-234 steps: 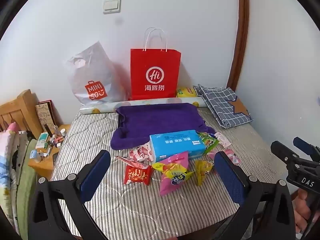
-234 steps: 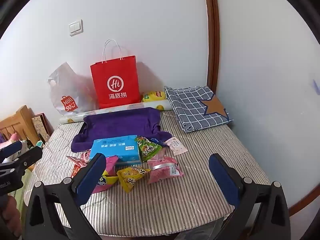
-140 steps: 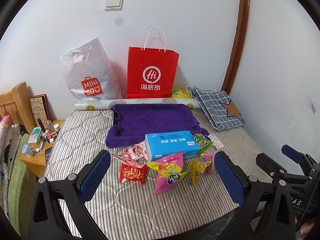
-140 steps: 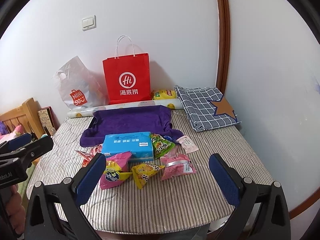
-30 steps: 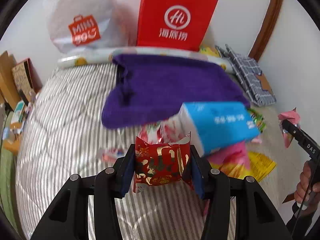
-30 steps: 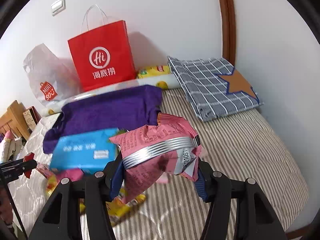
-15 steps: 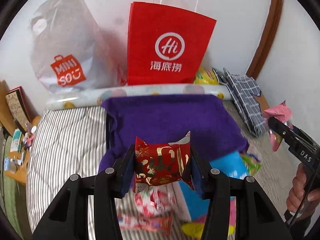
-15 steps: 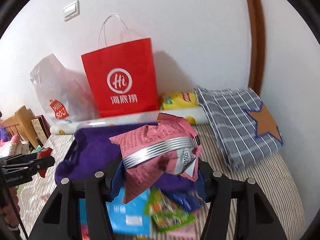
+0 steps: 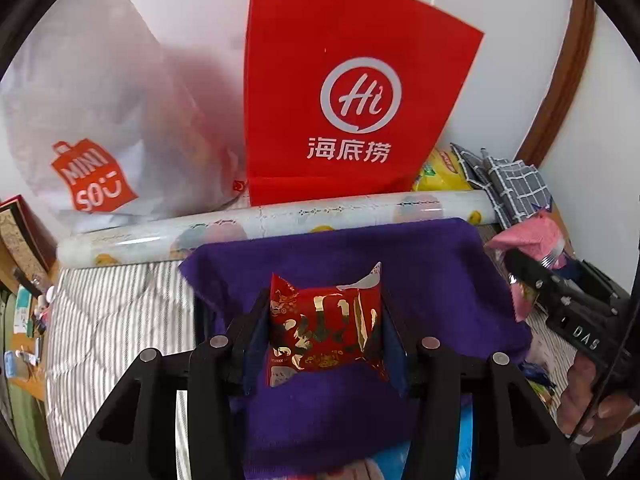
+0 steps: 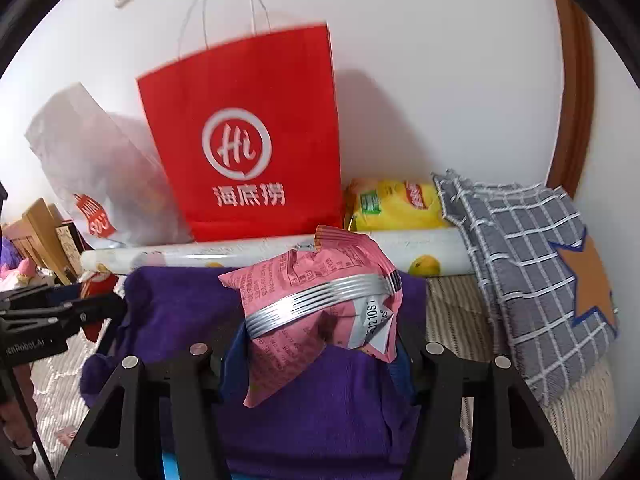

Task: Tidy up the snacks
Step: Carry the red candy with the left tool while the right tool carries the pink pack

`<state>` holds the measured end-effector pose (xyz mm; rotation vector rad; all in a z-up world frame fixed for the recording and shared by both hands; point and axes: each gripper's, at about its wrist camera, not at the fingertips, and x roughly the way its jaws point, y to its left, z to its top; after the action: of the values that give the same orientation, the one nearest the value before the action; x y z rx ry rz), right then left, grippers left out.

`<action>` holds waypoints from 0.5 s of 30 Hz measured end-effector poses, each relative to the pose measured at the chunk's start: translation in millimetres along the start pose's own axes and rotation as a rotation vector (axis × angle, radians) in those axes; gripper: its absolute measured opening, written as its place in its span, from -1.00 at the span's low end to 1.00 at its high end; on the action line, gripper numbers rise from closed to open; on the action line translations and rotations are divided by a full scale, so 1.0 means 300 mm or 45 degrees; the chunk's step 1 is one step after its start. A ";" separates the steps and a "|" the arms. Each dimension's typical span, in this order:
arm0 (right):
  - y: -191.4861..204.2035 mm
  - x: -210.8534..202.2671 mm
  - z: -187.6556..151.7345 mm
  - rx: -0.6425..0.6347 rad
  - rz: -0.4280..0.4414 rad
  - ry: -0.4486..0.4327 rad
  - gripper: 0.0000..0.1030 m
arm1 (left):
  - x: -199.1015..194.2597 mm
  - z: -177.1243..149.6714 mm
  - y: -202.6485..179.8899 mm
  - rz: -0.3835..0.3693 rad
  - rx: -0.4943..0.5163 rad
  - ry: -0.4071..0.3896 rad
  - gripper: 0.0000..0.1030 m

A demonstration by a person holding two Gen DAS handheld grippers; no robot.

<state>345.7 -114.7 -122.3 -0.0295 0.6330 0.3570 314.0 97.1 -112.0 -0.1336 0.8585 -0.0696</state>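
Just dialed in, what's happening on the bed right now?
Both grippers are loaded. The left gripper is shut on a red snack packet, the right gripper on a pink snack bag. Both are held above the purple towel, facing the red paper bag by the wall. Neither snack is set down yet.

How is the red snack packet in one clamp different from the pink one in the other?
The red packet is small, flat and gold-printed; the pink packet is bigger, puffy, with a silver band. The left gripper holds red squarely; the right gripper holds pink tilted. Both hang over the purple cloth.
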 end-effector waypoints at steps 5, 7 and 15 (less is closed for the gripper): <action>-0.032 0.094 -0.026 0.025 0.019 0.106 0.10 | 0.101 -0.008 0.017 -0.004 0.002 0.044 -0.03; -0.042 0.103 -0.029 0.036 0.039 0.128 0.10 | 0.146 -0.029 0.030 -0.019 -0.013 0.076 -0.03; -0.040 0.132 -0.039 0.016 0.011 0.183 0.11 | 0.216 -0.053 0.039 0.000 0.008 0.145 -0.03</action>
<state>372.7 -114.9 -155.9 -0.0408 0.7778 0.3615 344.3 99.8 -172.4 -0.1247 0.9723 -0.0804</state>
